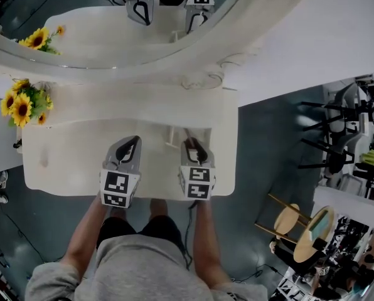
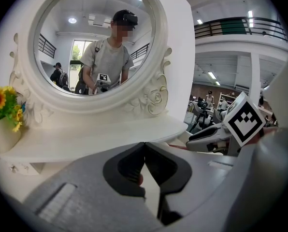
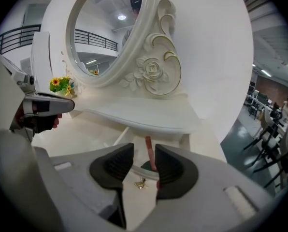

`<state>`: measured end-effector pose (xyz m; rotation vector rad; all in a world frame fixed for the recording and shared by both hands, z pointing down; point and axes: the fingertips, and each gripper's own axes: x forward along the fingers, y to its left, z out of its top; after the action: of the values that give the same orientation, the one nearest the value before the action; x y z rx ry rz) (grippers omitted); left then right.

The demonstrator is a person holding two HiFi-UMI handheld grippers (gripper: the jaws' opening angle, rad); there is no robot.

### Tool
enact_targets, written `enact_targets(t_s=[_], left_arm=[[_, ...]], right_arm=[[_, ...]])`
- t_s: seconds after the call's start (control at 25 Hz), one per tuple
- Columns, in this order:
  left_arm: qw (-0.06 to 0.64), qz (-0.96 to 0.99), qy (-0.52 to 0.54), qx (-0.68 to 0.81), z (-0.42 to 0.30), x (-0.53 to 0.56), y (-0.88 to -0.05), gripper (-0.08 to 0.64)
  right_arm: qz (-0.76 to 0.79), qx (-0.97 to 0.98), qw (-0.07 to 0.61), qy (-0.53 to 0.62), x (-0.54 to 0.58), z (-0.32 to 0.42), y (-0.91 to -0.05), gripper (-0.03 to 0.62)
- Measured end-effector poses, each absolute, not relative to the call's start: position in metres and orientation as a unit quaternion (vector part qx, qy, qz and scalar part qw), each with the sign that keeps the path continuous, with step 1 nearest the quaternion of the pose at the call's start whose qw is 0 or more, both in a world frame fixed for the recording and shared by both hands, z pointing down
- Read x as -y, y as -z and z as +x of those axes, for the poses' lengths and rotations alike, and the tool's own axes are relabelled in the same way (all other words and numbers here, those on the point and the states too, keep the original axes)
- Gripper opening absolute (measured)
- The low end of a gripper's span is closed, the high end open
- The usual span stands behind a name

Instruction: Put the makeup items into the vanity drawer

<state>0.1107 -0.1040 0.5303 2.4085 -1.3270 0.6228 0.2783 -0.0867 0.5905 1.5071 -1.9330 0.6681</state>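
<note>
my head view is dim and soft. both gripper views warp toward black round edges; ceiling lights (image 2: 251,14) glow overhead, and the vanity (image 3: 149,117) looks washed out.

Looking steeply down on a white counter (image 1: 55,168). Backed at 12 o'clock by an oval mirror (image 1: 105,42) reflecting both tools. Flanked at 9 o'clock by sunflowers (image 1: 21,105). Holding left tongs (image 1: 134,143) and right tongs (image 1: 191,144) side by side above the near edge, aimed toward 12 o'clock. Just beyond the right tips, a slim reddish stick (image 1: 188,133). Out at 4 o'clock, a round wooden stool (image 1: 293,221).
</note>
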Motion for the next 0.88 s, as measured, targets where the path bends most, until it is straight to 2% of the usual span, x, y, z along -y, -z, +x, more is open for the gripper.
enact_targets(t_s=[0.32,0.6,0.88], left_arm=[[0.144,0.847,-0.204,0.469,0.106,0.099,-0.507,0.011],[0.107,0.852,-0.177,0.481,0.098,0.095,-0.462,0.011],[0.073,0.851,-0.151,0.499,0.082,0.082,-0.414,0.011]], right_arm=[[0.580,0.733,0.270,-0.229,0.084,0.273,-0.560,0.143],[0.592,0.754,0.219,-0.180,0.082,0.256,-0.500,0.140],[0.597,0.775,0.171,-0.116,0.070,0.235,-0.434,0.102]])
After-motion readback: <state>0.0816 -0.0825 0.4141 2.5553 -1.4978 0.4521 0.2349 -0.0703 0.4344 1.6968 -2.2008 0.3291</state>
